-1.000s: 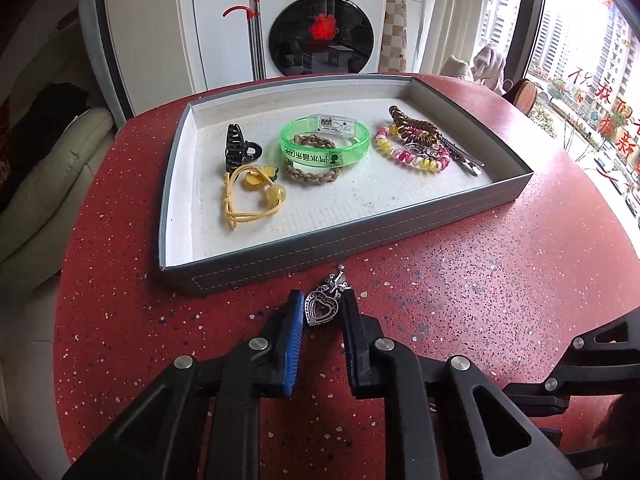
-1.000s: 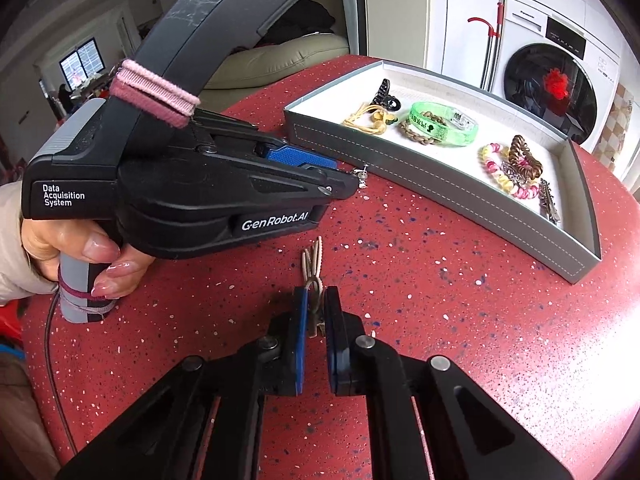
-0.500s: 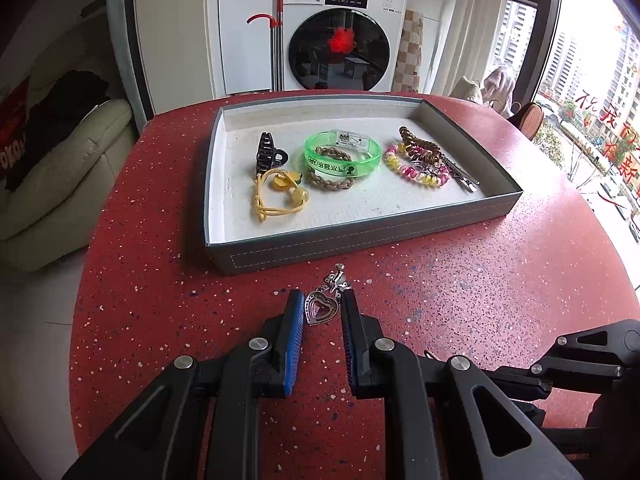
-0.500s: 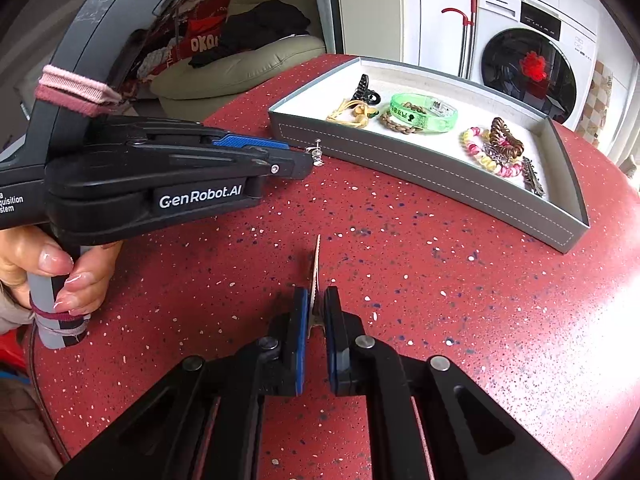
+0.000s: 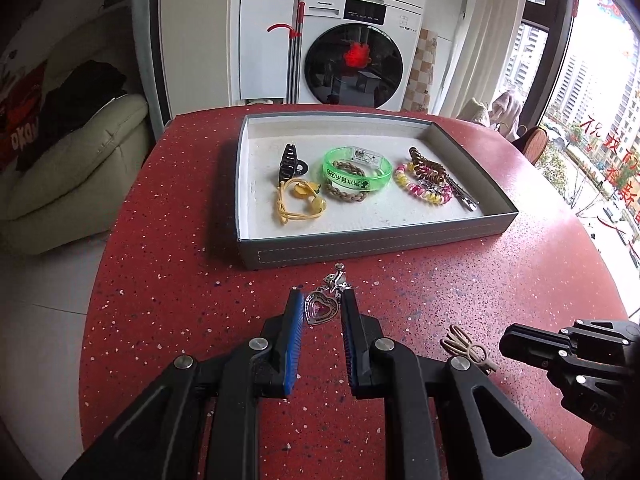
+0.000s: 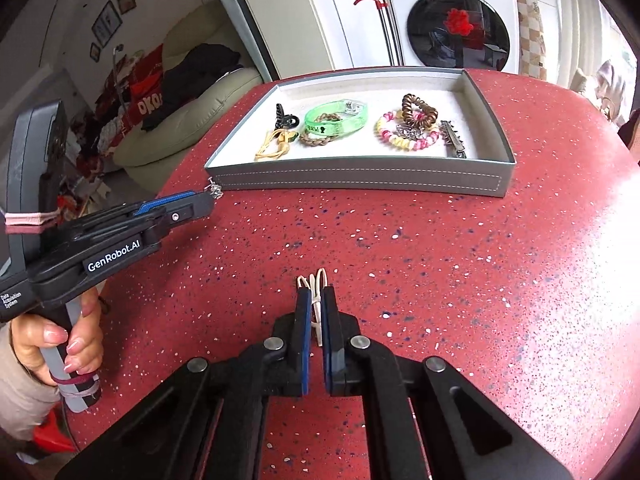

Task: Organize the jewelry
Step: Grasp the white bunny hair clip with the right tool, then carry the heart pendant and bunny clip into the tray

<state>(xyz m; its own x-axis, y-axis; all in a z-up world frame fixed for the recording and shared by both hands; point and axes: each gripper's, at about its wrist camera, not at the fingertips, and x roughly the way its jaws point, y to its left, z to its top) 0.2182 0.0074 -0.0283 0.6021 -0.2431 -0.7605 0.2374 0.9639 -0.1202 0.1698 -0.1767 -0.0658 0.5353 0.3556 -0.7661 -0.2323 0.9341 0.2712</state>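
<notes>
The left gripper (image 5: 320,312) pinches a heart pendant (image 5: 320,309) and the right gripper (image 6: 316,312) squeezes a beige hair tie (image 6: 316,300), both above the red table (image 6: 440,260), probably to carry them into the grey tray (image 5: 360,244).

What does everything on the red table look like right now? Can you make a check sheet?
Surface: red speckled table, bare around the tray.
Job's things: grey tray holds a black claw clip, yellow hair tie, green bangle, braided bracelet, pink-yellow coil bracelet, brown coil tie, metal clip.
Clutter: nothing seen.
Grippers: left gripper jaws shut on a heart pendant; right gripper jaws shut on a beige hair tie.
Cables: one below the hand.
Surroundings: washing machine, cream sofa, window.
</notes>
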